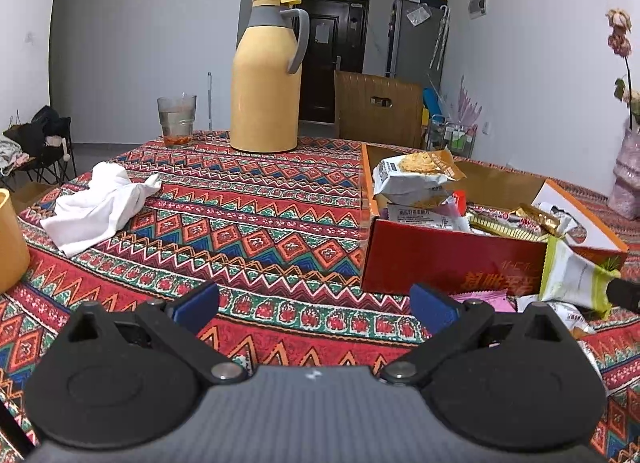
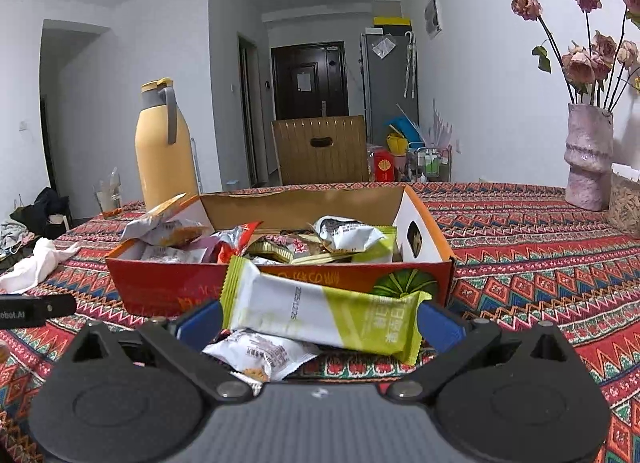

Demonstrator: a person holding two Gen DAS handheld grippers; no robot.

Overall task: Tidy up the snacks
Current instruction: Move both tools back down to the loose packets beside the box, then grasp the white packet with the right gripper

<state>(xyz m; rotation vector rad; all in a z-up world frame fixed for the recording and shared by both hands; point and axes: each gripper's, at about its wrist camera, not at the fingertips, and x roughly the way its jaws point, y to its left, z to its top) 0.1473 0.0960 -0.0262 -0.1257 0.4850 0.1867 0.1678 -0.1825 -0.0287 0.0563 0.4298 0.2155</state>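
Observation:
A red cardboard box point(image 1: 440, 259) lies open on the patterned tablecloth, holding several snack packets point(image 2: 348, 237). My right gripper point(image 2: 320, 323) is shut on a green-and-white snack packet point(image 2: 304, 313), held lengthwise between the blue pads just in front of the box's point(image 2: 160, 287) front wall. In the left wrist view that packet point(image 1: 572, 279) hangs tilted by the box's right corner. A white biscuit packet point(image 2: 260, 355) lies on the cloth under it, and a pink packet point(image 1: 486, 299) lies nearby. My left gripper point(image 1: 316, 303) is open and empty over the cloth, left of the box.
A yellow thermos jug point(image 1: 266, 83) and a glass point(image 1: 176, 119) stand at the table's far side. A crumpled white cloth point(image 1: 96, 203) lies at the left, with a yellow cup point(image 1: 10, 243) at the left edge. A pink vase point(image 2: 588, 163) with dried roses stands at the right.

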